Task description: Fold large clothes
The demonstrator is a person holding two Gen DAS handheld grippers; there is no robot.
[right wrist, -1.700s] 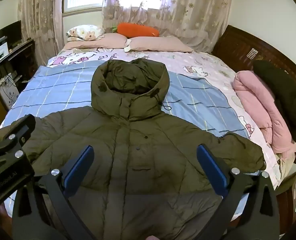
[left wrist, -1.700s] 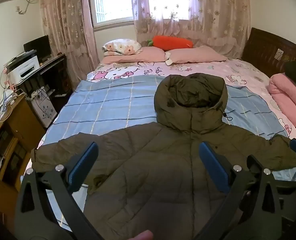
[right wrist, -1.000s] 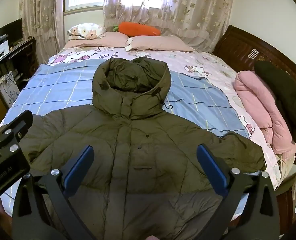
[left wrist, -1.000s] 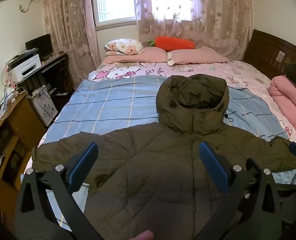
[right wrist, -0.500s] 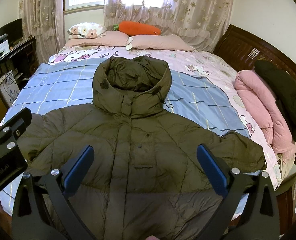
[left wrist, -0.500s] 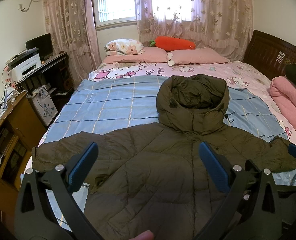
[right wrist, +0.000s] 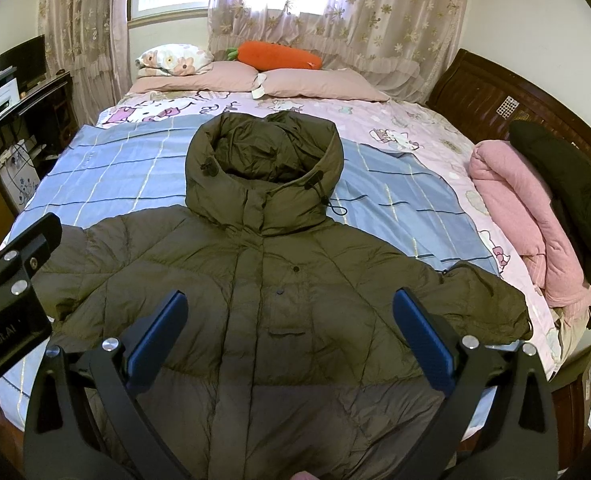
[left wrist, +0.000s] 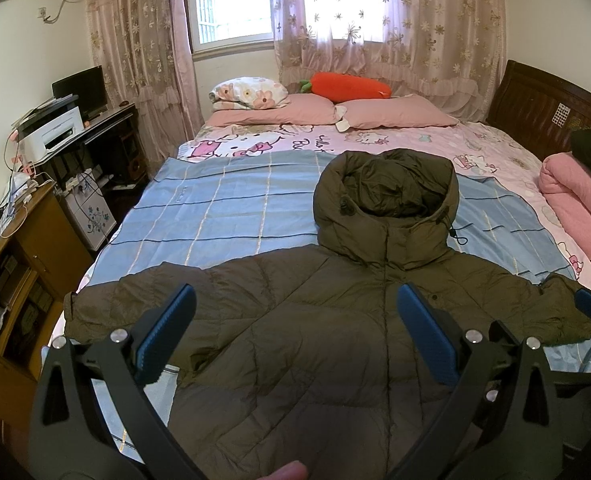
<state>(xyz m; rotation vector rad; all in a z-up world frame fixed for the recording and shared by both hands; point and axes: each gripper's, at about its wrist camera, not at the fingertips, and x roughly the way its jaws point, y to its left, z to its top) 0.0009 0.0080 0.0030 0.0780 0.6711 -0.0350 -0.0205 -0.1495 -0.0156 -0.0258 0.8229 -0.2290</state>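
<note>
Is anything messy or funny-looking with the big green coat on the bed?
Nothing much. The coat lies flat and face up on the blue blanket, hood toward the pillows, both sleeves spread out. Only the right sleeve's cuff looks bunched, near the bed's edge. Both grippers are open above it.

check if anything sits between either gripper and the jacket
Nothing visible does. The jacket lies spread flat on the bed, and both the left gripper and the right gripper hang open over it with only air between.
</note>
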